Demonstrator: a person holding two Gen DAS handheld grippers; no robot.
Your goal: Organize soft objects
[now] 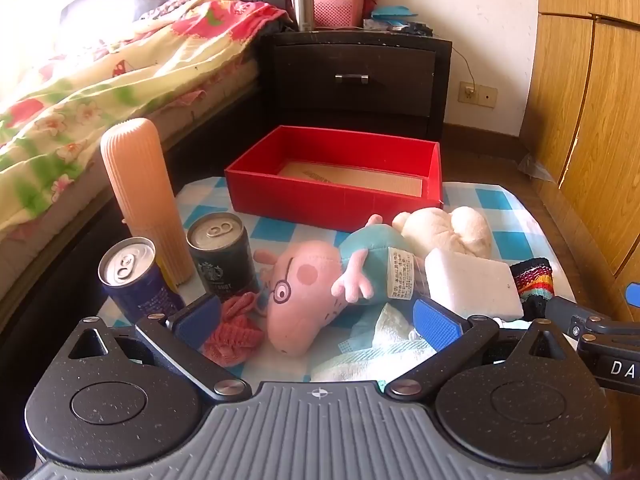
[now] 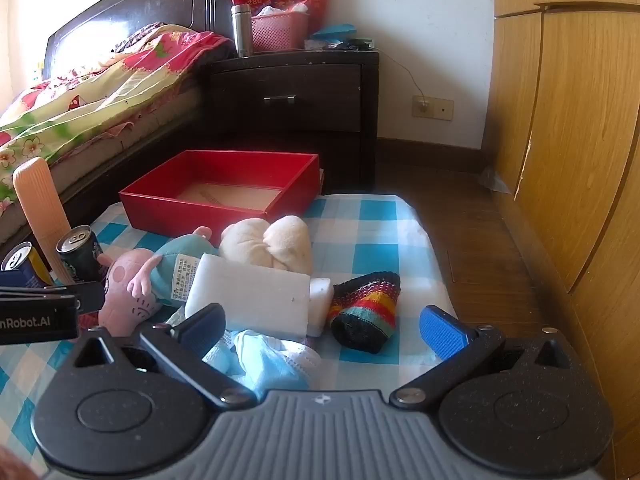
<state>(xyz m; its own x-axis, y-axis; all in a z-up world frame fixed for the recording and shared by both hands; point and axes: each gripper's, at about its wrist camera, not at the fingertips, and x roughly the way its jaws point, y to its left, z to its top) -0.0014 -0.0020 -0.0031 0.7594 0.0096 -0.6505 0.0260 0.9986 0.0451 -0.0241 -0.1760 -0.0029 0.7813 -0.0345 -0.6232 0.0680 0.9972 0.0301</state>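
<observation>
A pink pig plush (image 1: 308,292) (image 2: 136,292) in a teal shirt lies on the checked cloth, in front of an open red box (image 1: 340,196) (image 2: 216,204). A cream plush (image 1: 448,228) (image 2: 268,244), a white sponge block (image 1: 472,288) (image 2: 248,296), a striped knit sock (image 1: 534,280) (image 2: 368,312), a pink knit cloth (image 1: 236,332) and pale blue cloths (image 1: 376,352) (image 2: 264,360) lie around it. My left gripper (image 1: 318,320) is open, its jaws either side of the pig. My right gripper (image 2: 322,332) is open over the sponge and sock.
Two drink cans (image 1: 132,276) (image 1: 222,252) and a tall peach ribbed bottle (image 1: 144,196) stand at the cloth's left. A bed (image 1: 80,92) lies left, a dark nightstand (image 1: 356,80) behind the box, a wooden wardrobe (image 1: 592,120) right.
</observation>
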